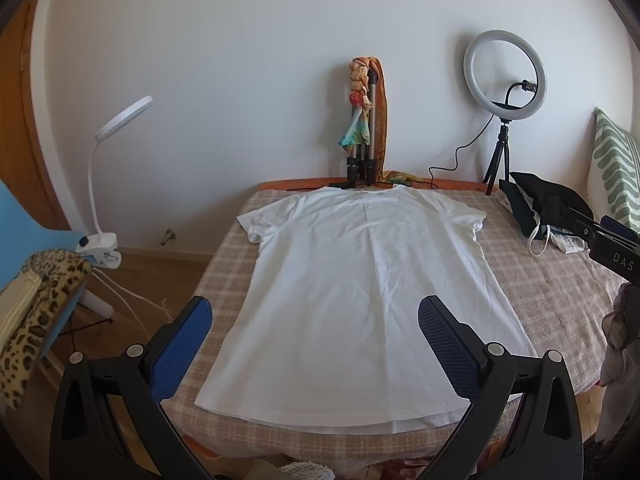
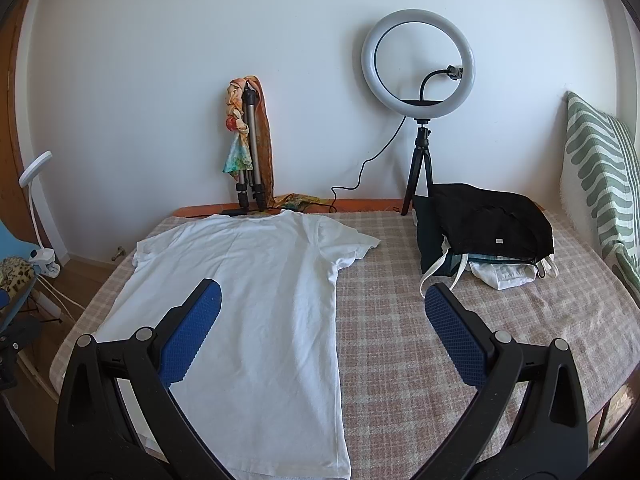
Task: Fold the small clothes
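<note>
A white T-shirt (image 1: 360,292) lies spread flat on the checked bed cover (image 1: 560,292), collar toward the wall, hem toward me. My left gripper (image 1: 316,344) is open and empty, hovering above the hem end. The shirt also shows in the right wrist view (image 2: 256,304), left of centre. My right gripper (image 2: 324,332) is open and empty, hovering above the shirt's right side edge and the bare cover (image 2: 420,320).
A pile of black and white clothes (image 2: 484,236) lies at the back right of the bed. A ring light on a tripod (image 2: 418,60) and a folded tripod with a scarf (image 2: 248,140) stand by the wall. A striped pillow (image 2: 600,184) is far right. A clip lamp (image 1: 104,184) and leopard cloth (image 1: 44,304) are left.
</note>
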Action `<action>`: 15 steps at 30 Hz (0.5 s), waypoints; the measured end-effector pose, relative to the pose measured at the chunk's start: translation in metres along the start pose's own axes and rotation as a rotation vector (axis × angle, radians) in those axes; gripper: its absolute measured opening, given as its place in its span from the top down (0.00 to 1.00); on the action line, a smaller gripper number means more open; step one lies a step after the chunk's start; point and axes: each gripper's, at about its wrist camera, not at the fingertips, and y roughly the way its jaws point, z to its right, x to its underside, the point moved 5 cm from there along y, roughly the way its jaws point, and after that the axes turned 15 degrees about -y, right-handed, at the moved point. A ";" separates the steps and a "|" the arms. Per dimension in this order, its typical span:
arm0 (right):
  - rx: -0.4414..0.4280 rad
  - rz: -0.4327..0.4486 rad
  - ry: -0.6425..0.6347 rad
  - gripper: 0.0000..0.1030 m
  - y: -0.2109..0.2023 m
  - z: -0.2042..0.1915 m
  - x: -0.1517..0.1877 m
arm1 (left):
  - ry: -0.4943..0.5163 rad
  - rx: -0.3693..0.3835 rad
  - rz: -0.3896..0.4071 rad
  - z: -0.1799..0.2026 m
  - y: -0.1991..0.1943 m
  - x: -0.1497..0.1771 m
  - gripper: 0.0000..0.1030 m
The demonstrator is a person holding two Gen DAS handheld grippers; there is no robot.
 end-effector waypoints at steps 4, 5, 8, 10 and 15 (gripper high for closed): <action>0.000 -0.001 0.000 0.00 0.000 0.000 0.000 | 0.000 0.001 -0.002 0.000 0.000 0.000 0.00; 0.000 -0.001 -0.001 0.00 0.000 0.000 0.000 | -0.001 0.001 -0.001 -0.001 0.000 0.001 0.00; -0.002 0.000 0.000 0.00 0.000 0.000 0.000 | -0.005 0.003 -0.004 -0.004 0.000 0.001 0.00; -0.002 -0.001 0.000 0.00 0.001 0.000 0.001 | -0.007 0.002 -0.006 -0.005 0.000 0.001 0.00; -0.001 0.000 -0.001 0.00 0.001 0.000 0.000 | -0.009 -0.003 -0.009 -0.004 0.000 0.002 0.00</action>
